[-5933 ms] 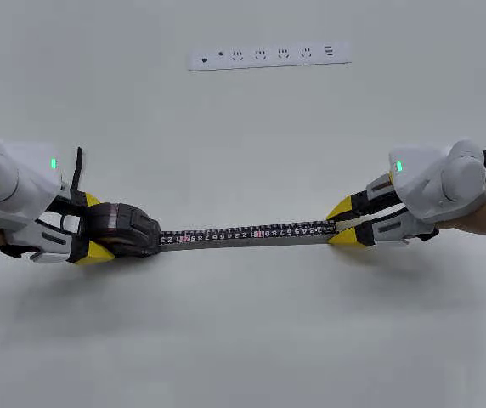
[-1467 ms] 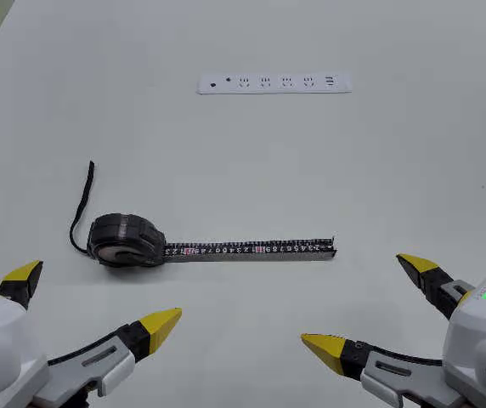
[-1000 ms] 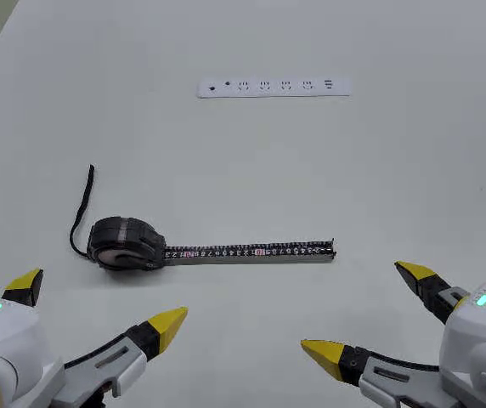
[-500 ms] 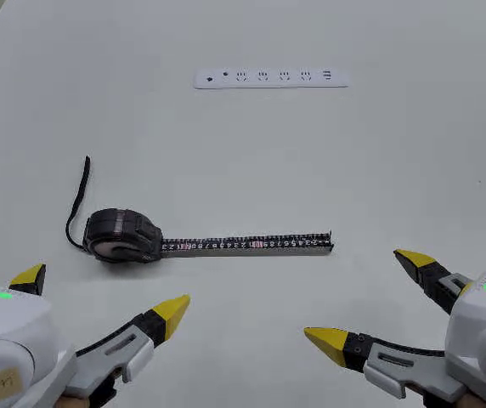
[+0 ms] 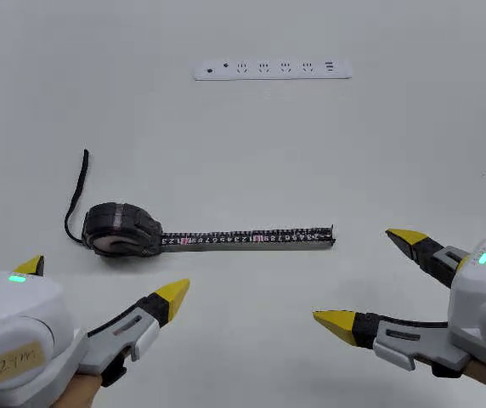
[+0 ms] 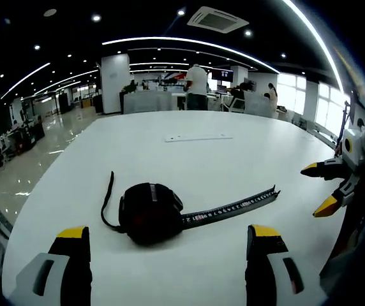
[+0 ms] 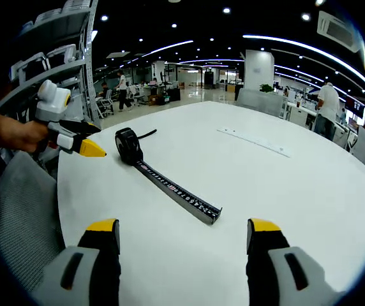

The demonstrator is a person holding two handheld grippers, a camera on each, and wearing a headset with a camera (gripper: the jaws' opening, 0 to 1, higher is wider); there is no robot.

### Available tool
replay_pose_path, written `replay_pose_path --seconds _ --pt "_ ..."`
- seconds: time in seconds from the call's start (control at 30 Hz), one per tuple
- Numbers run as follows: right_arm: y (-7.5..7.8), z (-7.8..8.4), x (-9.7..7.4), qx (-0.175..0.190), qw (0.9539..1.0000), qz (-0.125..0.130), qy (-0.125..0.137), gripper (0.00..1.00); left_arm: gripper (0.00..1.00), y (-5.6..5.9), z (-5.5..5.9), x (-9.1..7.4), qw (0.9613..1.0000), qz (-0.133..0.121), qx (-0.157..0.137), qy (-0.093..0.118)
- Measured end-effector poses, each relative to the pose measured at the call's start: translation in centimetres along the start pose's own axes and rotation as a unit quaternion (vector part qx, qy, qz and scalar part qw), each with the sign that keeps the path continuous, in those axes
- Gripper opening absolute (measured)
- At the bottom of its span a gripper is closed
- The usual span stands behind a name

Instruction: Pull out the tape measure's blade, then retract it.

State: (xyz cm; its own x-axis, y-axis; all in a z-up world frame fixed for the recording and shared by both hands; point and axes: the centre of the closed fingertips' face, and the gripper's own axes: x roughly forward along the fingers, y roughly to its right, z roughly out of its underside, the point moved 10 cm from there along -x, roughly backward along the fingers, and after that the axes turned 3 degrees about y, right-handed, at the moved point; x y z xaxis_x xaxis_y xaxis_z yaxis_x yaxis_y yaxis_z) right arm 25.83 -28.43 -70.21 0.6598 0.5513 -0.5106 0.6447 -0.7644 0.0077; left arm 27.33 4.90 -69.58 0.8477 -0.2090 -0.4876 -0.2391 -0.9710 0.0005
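**Tape measure at rest.** I see the tape measure (image 5: 122, 229) lying on its side on the white worktop (image 5: 226, 153), toward the left edge. Its blade (image 5: 247, 238) is drawn out flat and points toward the right edge. The numerals are too small for me to read. A black strap (image 5: 77, 191) trails from the case toward the far edge, where a power strip (image 5: 271, 69) lies.

The left gripper (image 5: 103, 279) and right gripper (image 5: 368, 278) hover on the near side, jaws spread wide and holding nothing. Bare worktop surrounds the tape. The left gripper's outer jaw is largely hidden behind its housing.

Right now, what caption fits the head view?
Left tongs and right tongs, both open, hover before a tape measure, blade out, on a table.
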Motion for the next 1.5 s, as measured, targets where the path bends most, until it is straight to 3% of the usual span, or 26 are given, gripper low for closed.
replay_pose_path --seconds 0.5,0.97,1.5 --pt "2.4 0.8 1.2 -0.058 0.9965 -0.058 -0.014 0.72 0.98 -0.5 0.1 2.9 0.9998 -0.017 -0.012 -0.004" --pt "4.6 0.5 2.9 -0.119 0.9859 -0.114 -0.028 0.58 0.95 -1.0 0.4 4.7 0.9994 -0.028 -0.019 -0.012" --pt "6.6 0.6 5.2 -0.15 0.9754 -0.157 -0.039 0.41 0.9 -1.1 -0.2 6.5 0.9979 -0.037 -0.047 -0.023"
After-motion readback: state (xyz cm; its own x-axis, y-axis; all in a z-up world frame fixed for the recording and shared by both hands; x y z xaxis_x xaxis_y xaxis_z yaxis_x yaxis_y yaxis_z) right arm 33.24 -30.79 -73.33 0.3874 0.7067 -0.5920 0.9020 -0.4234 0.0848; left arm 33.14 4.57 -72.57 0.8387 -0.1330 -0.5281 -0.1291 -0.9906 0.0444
